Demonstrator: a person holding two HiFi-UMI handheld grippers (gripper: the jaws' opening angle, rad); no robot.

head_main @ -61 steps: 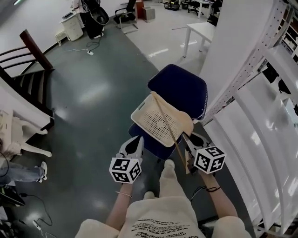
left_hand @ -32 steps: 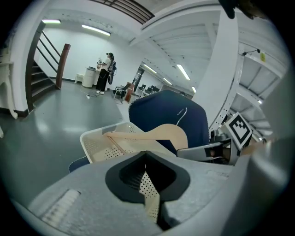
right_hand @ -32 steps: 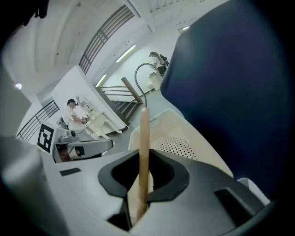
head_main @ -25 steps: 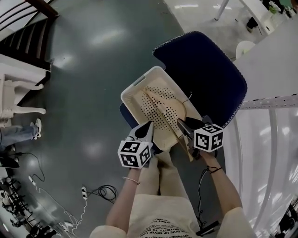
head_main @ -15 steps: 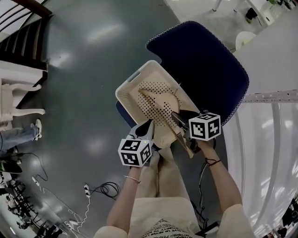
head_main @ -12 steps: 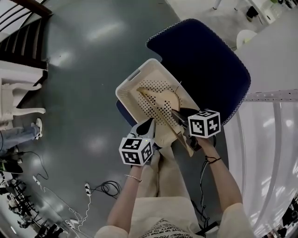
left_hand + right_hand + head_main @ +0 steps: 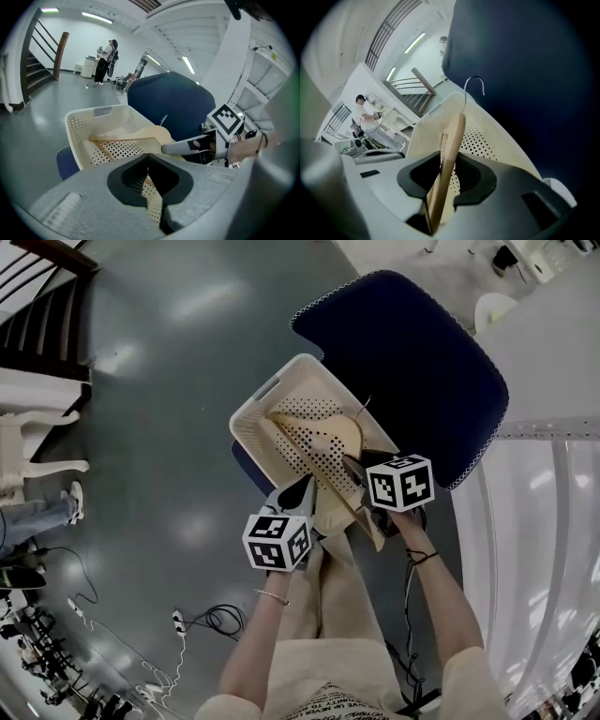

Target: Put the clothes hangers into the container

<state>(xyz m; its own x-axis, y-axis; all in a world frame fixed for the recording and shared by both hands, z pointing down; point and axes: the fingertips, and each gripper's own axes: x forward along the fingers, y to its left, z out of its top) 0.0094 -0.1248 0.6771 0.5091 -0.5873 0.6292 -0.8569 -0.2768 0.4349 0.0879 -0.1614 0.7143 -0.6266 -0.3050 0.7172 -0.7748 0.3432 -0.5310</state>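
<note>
Hanger (image 7: pixel 336 434) now lies lowered inside the basket (image 7: pixel 246 423) on the chair (image 7: pixel 412 362), no longer raised above it. Right gripper (image 7: pixel 351 467) jaws are opening around its bar, so it counts as delivered. Left gripper (image 7: pixel 304 487) stays clamped on the basket's near rim.

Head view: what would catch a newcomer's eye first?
A cream perforated basket sits on a dark blue chair. A wooden hanger rests in it, between the right gripper's opening fingers. The left gripper, shut and empty, hovers by the basket's near rim.
</note>
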